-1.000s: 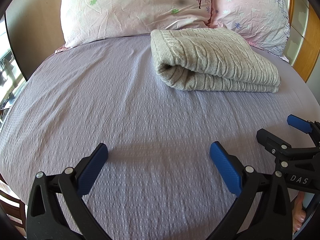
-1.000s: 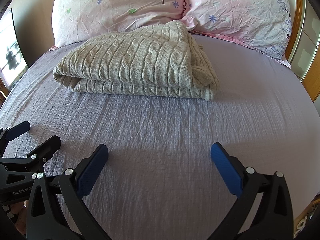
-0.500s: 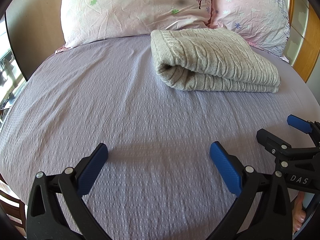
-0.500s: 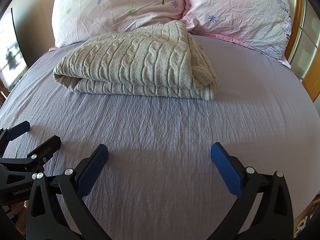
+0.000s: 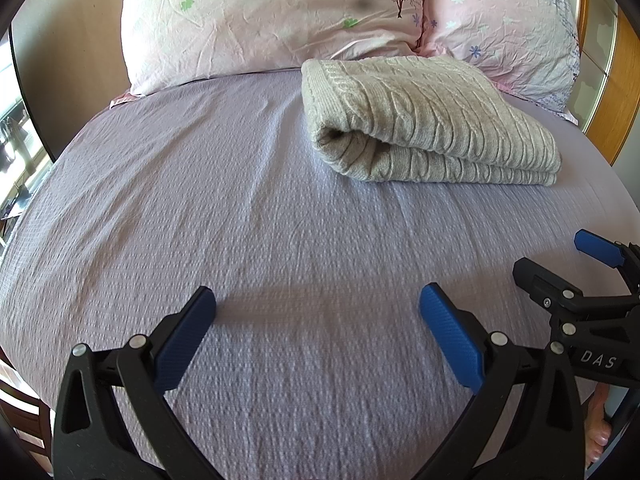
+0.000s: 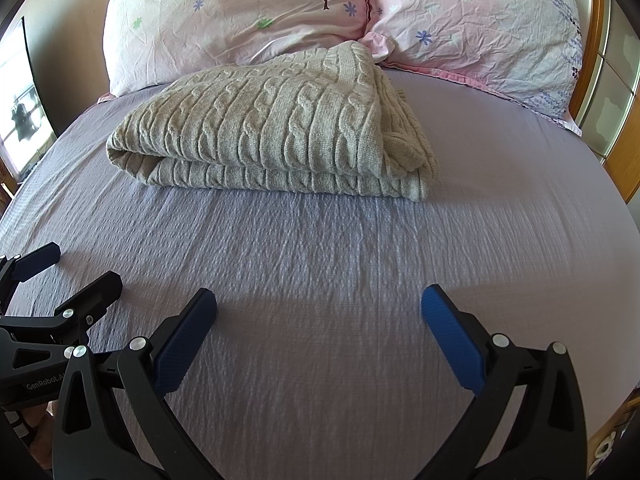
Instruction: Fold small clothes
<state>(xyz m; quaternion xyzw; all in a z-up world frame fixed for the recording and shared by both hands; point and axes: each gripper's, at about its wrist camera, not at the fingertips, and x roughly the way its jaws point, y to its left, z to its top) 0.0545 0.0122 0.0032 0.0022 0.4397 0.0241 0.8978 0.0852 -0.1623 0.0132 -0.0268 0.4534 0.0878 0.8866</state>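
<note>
Left wrist view
- Left gripper [image 5: 318, 312]: blue-padded fingers spread wide, nothing between them, poised over the bare lilac bed sheet [image 5: 168, 208].
- Right gripper [image 5: 560, 264]: seen from the side at the right edge – its two fingers stand apart, empty, low over the sheet.
- Sweater [image 5: 424, 120]: a beige cable-knit piece, folded into a thick rectangle, lying on the sheet ahead and to the right, well apart from both grippers; its rolled fold faces the camera.
- Pillows: a pink one with small flowers and a tree print [image 5: 272, 20] stands behind the sweater, a second pink one [image 5: 508, 28] to its right; the sweater's far edge reaches their base.
- Headboard [image 5: 616, 92]: wooden, at the right margin.

Right wrist view
- Right gripper [image 6: 320, 312]: fingers wide apart, holding nothing, above the sheet [image 6: 500, 216].
- Left gripper [image 6: 76, 272]: at the lower left, fingers parted, empty.
- Sweater [image 6: 280, 136]: folded, centre-left, ahead of the fingers – its far corner rests against the gap between the two pillows [image 6: 224, 24] [image 6: 480, 28].
</note>
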